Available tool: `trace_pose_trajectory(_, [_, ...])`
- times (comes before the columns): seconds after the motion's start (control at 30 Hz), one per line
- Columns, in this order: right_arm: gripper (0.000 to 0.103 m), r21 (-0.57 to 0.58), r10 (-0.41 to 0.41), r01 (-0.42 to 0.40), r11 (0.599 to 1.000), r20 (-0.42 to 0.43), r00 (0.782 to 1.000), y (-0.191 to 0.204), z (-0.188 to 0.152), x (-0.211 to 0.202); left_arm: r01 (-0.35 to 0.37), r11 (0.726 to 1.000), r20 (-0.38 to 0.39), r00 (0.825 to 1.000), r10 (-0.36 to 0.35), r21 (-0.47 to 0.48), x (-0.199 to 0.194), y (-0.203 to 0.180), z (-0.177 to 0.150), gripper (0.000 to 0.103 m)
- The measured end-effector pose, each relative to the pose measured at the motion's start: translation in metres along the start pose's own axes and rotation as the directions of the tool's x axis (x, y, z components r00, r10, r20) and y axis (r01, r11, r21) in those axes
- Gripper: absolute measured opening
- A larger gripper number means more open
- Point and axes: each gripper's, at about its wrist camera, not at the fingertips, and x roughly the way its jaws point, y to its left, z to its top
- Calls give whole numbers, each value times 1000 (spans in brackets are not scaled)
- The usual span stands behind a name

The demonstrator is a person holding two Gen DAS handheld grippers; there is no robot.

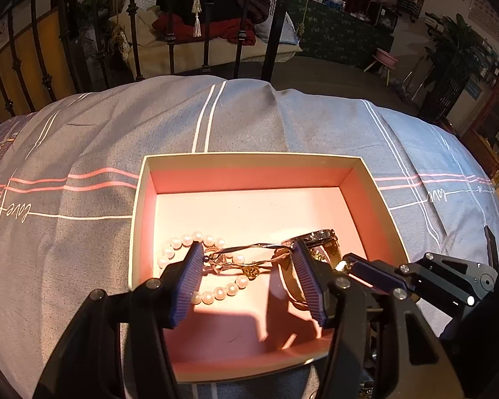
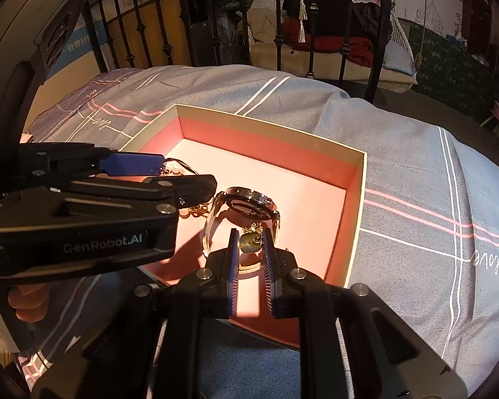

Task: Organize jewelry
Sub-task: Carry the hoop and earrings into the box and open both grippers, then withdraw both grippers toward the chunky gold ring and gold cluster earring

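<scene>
1. Left gripper [image 1: 248, 259] half-open, straddling the silver bangle [image 1: 249, 254] crosswise in the pink box [image 1: 249, 166]
2. Right gripper [image 2: 250, 237] narrow, pinching what looks like a gold pendant [image 2: 251, 241] beside the watch [image 2: 249, 202]

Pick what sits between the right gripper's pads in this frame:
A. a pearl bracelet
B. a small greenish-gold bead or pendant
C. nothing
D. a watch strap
B: in the right wrist view the right gripper has its narrow pads closed on a small greenish-gold bead, held over the pink box just in front of the watch.
</scene>
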Motion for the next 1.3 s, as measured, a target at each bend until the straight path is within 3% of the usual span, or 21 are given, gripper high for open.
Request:
trace_pose_trajectory(0.37, [17,-8,-8,8,1000,15,1000,2,-2,-7,-6,1000,8,1000,6,-16,-8,2,2,56])
trace_pose_trajectory(0.43, [44,-5,-24,24,1000,29,999,2,-2,-12,-5,1000,24,1000,6,-13,-14,1,3,60])
trace_pose_trajectory(0.5, [53,-7,-37,37,999,49,998,3,-2,-17,-5,1000,36,999,5,-15,-19,1,3,66])
trace_pose_trajectory(0.8, [53,-11,-42,43,999,73,996,11,-15,-44,15,1000,90,996,-14,-8,-56,-2,-9,70])
trace_pose_trajectory(0.93, [55,-14,-30,31,999,76,997,20,-42,-61,30,1000,95,995,-30,5,-70,-8,-37,75])
trace_pose_trajectory(1.3, [55,-41,0,-1,999,-24,1000,46,-115,-68,28,1000,-6,1000,-28,4,-67,-8,-125,75])
